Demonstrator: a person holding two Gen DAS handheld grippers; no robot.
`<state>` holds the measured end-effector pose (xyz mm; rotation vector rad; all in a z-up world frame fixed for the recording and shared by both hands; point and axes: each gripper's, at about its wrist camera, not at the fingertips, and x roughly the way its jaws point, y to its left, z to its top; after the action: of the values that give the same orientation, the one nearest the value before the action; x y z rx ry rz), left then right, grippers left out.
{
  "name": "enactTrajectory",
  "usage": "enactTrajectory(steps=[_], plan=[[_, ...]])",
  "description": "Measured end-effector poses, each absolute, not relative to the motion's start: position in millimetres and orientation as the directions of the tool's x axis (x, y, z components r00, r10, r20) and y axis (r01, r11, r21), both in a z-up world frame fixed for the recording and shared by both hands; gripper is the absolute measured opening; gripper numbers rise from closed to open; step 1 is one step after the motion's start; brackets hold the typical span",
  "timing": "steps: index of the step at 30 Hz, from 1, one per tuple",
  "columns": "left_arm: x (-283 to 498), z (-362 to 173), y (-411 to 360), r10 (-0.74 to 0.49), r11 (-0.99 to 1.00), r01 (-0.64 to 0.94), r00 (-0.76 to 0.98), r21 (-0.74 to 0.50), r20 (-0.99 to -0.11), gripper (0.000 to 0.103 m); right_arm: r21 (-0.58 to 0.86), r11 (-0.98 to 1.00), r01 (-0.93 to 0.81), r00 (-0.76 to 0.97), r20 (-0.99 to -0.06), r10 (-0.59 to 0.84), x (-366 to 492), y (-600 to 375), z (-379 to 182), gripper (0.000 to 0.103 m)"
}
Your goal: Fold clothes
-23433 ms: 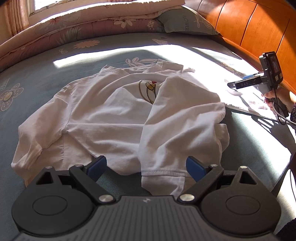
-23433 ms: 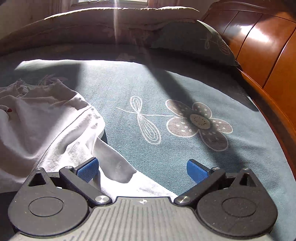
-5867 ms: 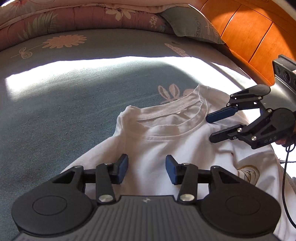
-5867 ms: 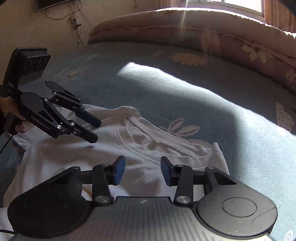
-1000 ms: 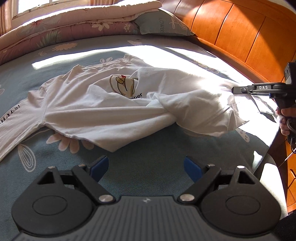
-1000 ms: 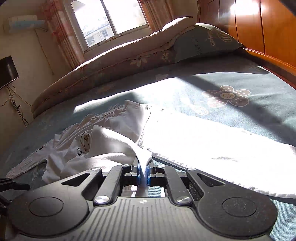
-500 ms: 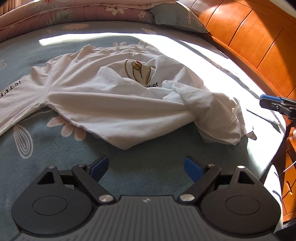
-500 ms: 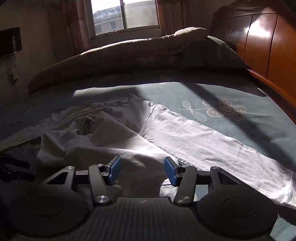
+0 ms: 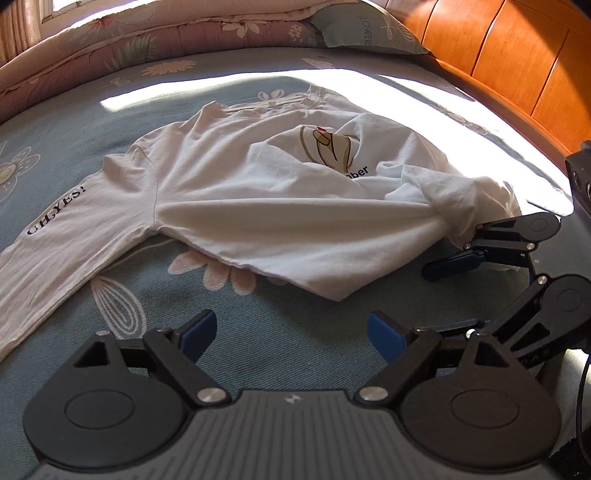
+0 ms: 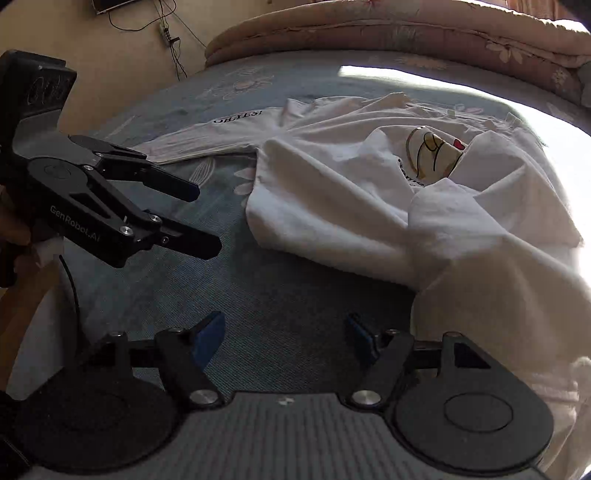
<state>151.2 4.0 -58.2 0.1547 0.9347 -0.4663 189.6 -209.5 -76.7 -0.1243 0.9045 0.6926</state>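
Observation:
A white long-sleeved shirt (image 9: 258, 206) lies crumpled on the blue flowered bedcover (image 9: 280, 343), chest print up. Its sleeve lettered "OH,YES!" (image 9: 55, 221) stretches left, and a bunched fold (image 10: 480, 236) rests on its right side. My left gripper (image 9: 291, 332) is open over bare cover, just short of the shirt's hem corner (image 9: 332, 291). My right gripper (image 10: 284, 338) holds nothing, its jaws opening over bare cover, with the bunched cloth just to its right. Each gripper shows in the other's view: the right gripper (image 9: 454, 295) beside the fold, the left gripper (image 10: 201, 219) at the left.
A rolled quilt (image 9: 147, 40) and a pillow (image 9: 369, 33) lie along the far side of the bed. An orange wooden headboard (image 9: 498, 66) runs along the right. A wall with hanging cables (image 10: 166, 29) stands beyond the bed. A hand (image 10: 11, 229) holds the left gripper.
The right gripper let go of the shirt cloth, opened, and swung round to the near side next to the left gripper. The released cloth settled in a bunch. The left gripper shifted a little.

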Motion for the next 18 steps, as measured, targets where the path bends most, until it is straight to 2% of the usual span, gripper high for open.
enactTrajectory(steps=[3, 6, 10, 12, 16, 18], plan=[[151, -57, 10, -0.325, 0.880, 0.471, 0.512, -0.057, -0.795, 0.089, 0.102, 0.784, -0.613, 0.464, -0.756, 0.461, 208, -202, -70, 0.076], [153, -56, 11, -0.352, 0.866, 0.496, 0.515, -0.063, -0.781, 0.093, 0.046, 0.785, -0.617, 0.529, -0.714, 0.458, 233, -207, -48, 0.076], [162, -59, 6, -0.414, 0.844, 0.525, 0.508, -0.109, -0.756, 0.093, -0.004, 0.815, -0.579, 0.626, -0.644, 0.441, 285, -216, -23, 0.078], [169, -64, 1, -0.437, 0.835, 0.533, 0.498, -0.133, -0.749, 0.093, -0.014, 0.832, -0.555, 0.631, -0.659, 0.409, 321, -217, -27, 0.083], [181, -74, -3, -0.448, 0.837, 0.523, 0.491, -0.158, -0.747, 0.093, 0.093, 0.875, -0.475, 0.571, -0.724, 0.387, 384, -227, -59, 0.082], [185, -78, -2, -0.480, 0.827, 0.524, 0.468, -0.204, -0.742, 0.093, 0.109, 0.887, -0.449, 0.570, -0.730, 0.378, 388, -232, -67, 0.082]])
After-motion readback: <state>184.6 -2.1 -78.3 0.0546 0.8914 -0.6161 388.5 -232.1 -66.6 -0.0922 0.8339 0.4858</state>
